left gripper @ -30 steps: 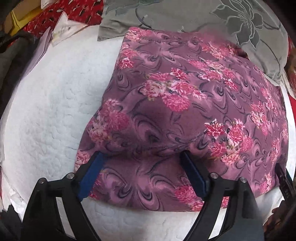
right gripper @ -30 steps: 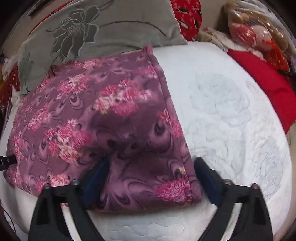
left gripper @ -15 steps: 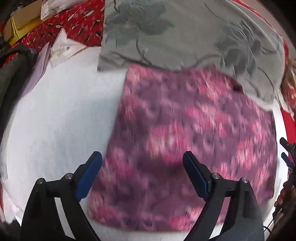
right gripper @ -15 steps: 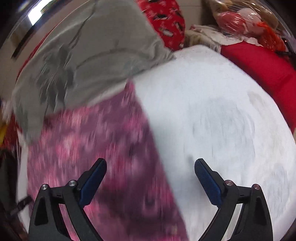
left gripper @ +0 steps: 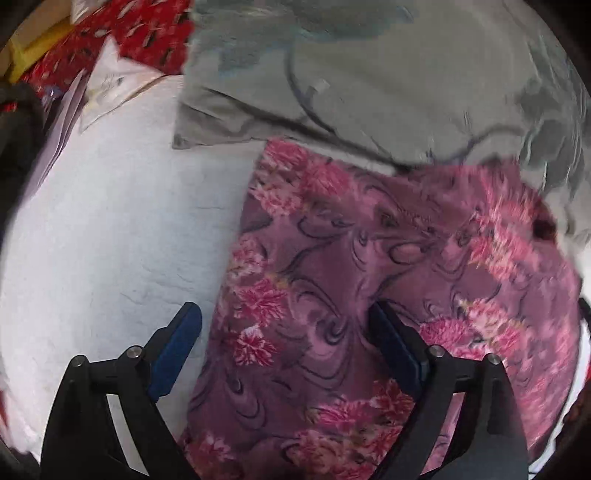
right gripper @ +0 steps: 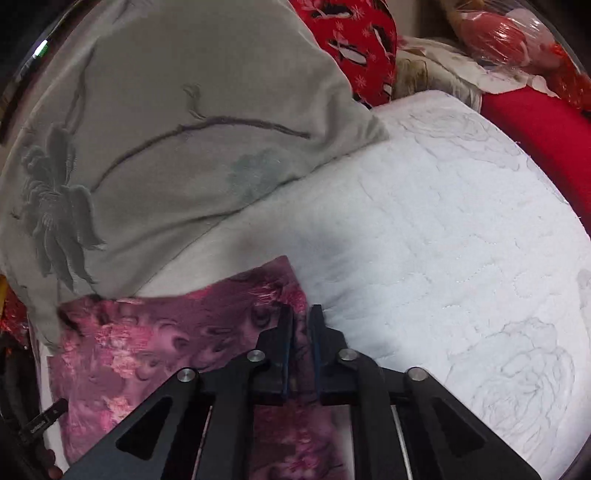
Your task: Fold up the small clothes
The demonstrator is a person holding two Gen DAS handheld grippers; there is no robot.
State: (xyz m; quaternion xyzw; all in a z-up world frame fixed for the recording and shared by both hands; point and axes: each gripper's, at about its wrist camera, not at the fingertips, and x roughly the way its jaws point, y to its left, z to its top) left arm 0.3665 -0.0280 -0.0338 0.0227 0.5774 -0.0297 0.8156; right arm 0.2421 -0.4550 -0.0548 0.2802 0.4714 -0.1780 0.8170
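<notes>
A purple garment with pink flowers (left gripper: 388,280) lies folded on the white quilted bedspread (left gripper: 110,236). My left gripper (left gripper: 284,347) is open above the garment's left edge, one finger over the bedspread, the other over the cloth. My right gripper (right gripper: 300,325) is shut on the garment's far right corner (right gripper: 258,295), near the bedspread (right gripper: 443,240). The rest of the garment (right gripper: 147,343) spreads to its left.
A grey flowered pillow (left gripper: 369,74) lies behind the garment and touches its far edge; it also shows in the right wrist view (right gripper: 166,129). Papers (left gripper: 110,85) and red patterned cloth (left gripper: 147,33) are at the far left. A red cushion (right gripper: 535,147) borders the right.
Both grippers moved forward over the garment toward its far edge. My right gripper closed on the far right corner. My left gripper stayed open.
</notes>
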